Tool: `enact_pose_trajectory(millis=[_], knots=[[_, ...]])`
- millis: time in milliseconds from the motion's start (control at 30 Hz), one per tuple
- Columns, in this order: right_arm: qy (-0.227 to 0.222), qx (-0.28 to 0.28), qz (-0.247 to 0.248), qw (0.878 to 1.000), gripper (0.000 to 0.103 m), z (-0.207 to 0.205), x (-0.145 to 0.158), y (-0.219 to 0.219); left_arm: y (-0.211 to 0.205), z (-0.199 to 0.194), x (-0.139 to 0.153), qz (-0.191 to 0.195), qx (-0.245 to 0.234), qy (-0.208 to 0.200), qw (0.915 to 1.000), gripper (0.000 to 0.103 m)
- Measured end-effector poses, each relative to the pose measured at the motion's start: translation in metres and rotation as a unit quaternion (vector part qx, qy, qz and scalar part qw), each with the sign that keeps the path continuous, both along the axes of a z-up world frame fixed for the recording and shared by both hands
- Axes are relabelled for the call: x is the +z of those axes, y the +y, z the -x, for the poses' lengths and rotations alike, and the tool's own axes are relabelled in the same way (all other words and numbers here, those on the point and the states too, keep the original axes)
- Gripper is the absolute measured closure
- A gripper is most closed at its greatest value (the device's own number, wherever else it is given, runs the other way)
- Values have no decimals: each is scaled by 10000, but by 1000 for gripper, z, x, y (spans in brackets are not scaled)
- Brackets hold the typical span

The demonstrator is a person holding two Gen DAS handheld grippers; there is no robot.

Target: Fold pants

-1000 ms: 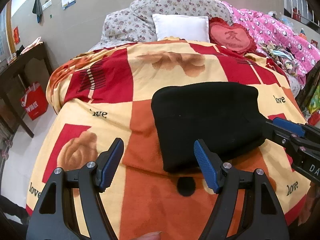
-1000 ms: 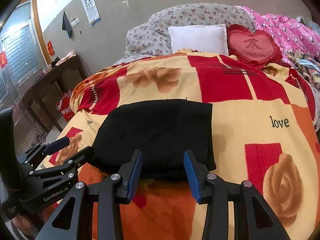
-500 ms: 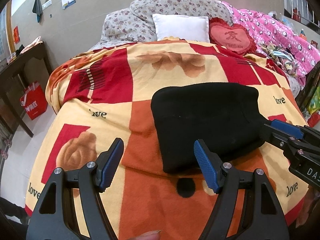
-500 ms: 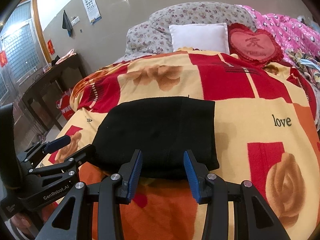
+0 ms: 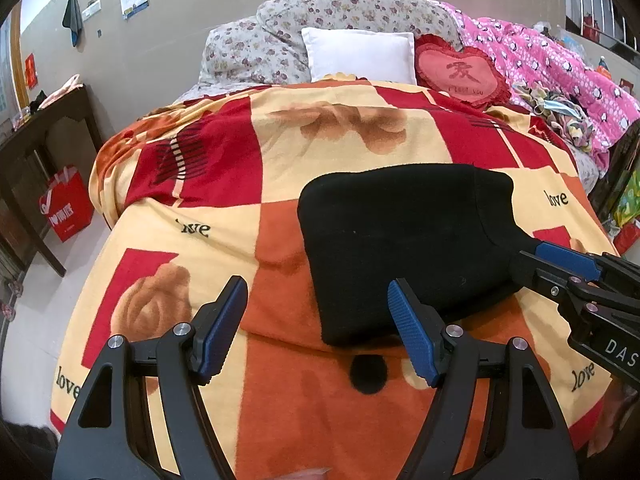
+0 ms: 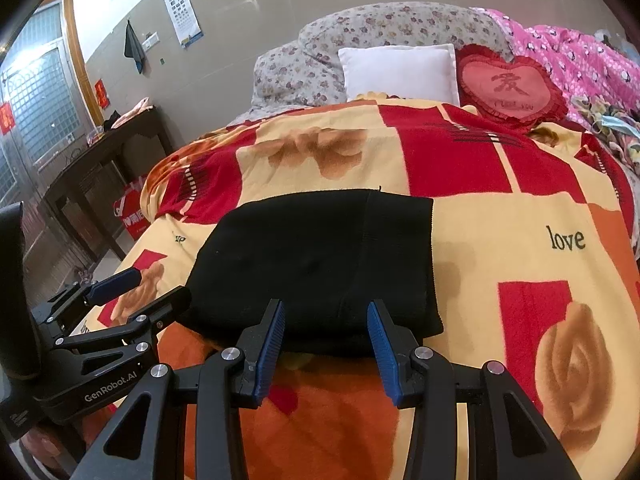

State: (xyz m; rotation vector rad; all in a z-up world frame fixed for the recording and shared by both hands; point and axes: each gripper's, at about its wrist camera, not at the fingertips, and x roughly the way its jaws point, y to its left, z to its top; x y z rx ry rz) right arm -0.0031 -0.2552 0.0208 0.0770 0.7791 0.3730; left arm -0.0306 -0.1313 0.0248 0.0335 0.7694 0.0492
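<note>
The black pants [image 5: 400,236] lie folded into a compact rectangle on the patterned bedspread [image 5: 280,400], near the bed's front edge. My left gripper [image 5: 316,320] hovers open just short of the pants' near left corner, with only bedspread between its blue pads. In the right wrist view the pants [image 6: 320,256] lie straight ahead. My right gripper [image 6: 326,340] stands open at their near edge, its pads not pressing the cloth. Each gripper shows in the other's view: the right gripper [image 5: 528,256] by the pants' right side, the left gripper [image 6: 160,286] by their left side.
At the head of the bed are a white pillow [image 5: 360,54], a red heart cushion [image 5: 460,72] and floral bedding [image 5: 320,20]. A pink quilt [image 5: 560,68] is heaped at the right. A dark wooden table [image 5: 44,120] and a red bag [image 5: 66,204] stand left of the bed.
</note>
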Motion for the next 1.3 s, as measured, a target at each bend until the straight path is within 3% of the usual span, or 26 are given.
enact_pose_trajectory(millis=[1300], knots=[[143, 37, -21, 9999, 61, -5, -9, 6, -7, -9, -10, 110, -105, 143, 9998, 30]])
